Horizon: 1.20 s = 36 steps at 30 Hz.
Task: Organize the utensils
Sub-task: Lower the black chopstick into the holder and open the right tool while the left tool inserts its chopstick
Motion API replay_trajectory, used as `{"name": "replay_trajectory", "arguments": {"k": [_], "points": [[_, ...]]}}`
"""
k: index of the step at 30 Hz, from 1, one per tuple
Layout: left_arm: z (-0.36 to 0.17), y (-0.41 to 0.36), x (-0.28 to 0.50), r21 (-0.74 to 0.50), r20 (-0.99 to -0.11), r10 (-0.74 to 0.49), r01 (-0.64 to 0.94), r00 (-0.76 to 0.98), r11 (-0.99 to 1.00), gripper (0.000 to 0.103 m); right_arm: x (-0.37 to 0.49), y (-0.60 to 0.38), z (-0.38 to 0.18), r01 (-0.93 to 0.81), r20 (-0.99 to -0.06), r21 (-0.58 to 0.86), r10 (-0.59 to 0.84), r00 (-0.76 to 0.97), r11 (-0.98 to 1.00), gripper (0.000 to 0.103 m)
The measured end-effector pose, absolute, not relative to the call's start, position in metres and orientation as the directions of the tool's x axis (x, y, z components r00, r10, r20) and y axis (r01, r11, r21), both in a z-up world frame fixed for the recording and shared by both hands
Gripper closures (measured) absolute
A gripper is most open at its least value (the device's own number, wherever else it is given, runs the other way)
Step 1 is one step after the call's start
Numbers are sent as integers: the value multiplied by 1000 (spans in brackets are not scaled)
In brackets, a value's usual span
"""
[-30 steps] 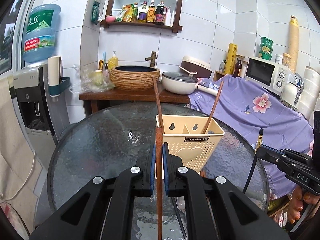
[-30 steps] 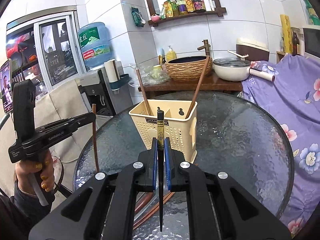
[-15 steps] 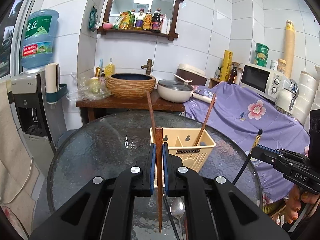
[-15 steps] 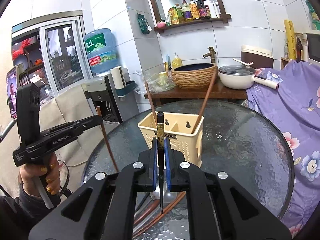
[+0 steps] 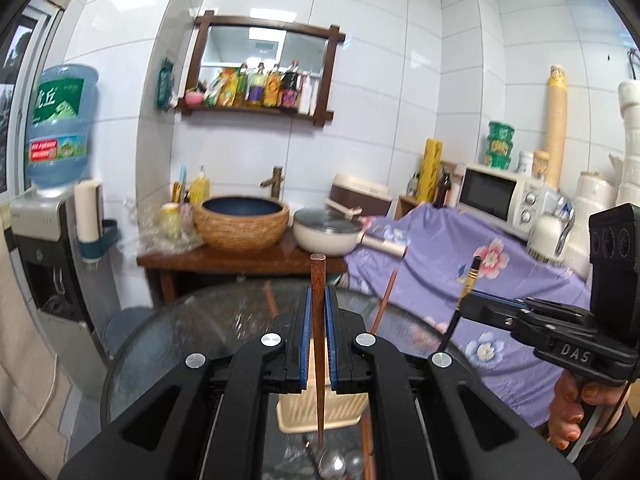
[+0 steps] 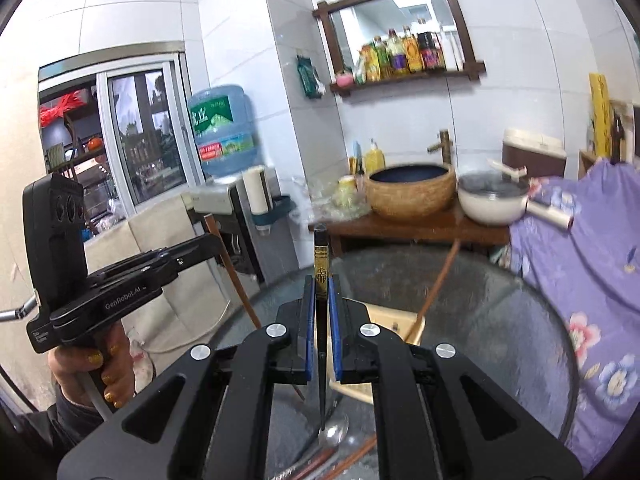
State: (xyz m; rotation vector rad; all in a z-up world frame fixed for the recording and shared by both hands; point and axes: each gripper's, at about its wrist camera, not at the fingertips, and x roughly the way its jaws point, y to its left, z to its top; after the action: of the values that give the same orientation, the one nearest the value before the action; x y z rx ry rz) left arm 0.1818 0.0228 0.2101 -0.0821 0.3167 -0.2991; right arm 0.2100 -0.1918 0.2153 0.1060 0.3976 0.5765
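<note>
- I'm in a white-tiled kitchen, working over a round textured-glass table (image 5: 224, 320); a wooden side table behind it carries a woven basin (image 5: 241, 222) and a lidded pan (image 5: 326, 230), and a flowered purple cloth (image 5: 460, 256) covers the counter on the right.
- My left tongs (image 5: 319, 320) are clamped on a brown wooden chopstick (image 5: 318, 280), gripped below its thick end, so the tapered tip hangs toward the table.
- My right tongs (image 6: 320, 320) are clamped the same way on a black chopstick (image 6: 321, 256) with a gold band near its top.
- The cream utensil caddy (image 6: 394, 320) stands on the glass just beyond both pairs of jaws, with another brown stick (image 6: 436, 280) already leaning in it.
- Metal spoons (image 5: 334, 466) and more sticks (image 6: 344, 456) lie loose on the table below my tongs.
- I judge both chopsticks light and stiff; the lacquered black one looks slick and could pivot or slide between the pads.
- Holding near the thick end seems right to me: the taper points down, ready to enter a compartment.
</note>
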Motion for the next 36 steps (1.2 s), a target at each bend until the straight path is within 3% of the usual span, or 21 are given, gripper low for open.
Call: {"name": "replay_trajectory", "arguments": {"k": [7,13,24,36], "points": [[250,18,214,-163,-252,-281,246,926,956,97,234,-185,263,-457,-265,150,481,836,877,96],[245,23,247,-206,-240,-225,177,944,962,97,259,-185,261,-388,-227,105,402,887,916,96],[164,22,283,-215,-352,-171,99,920,972,97,295,-183,181,-330,-335,138,358,871,934,95],[120,17,296,-195,-439,-168,89,883,977,96,309,-183,137,-298,-392,141,330,859,944,95]]}}
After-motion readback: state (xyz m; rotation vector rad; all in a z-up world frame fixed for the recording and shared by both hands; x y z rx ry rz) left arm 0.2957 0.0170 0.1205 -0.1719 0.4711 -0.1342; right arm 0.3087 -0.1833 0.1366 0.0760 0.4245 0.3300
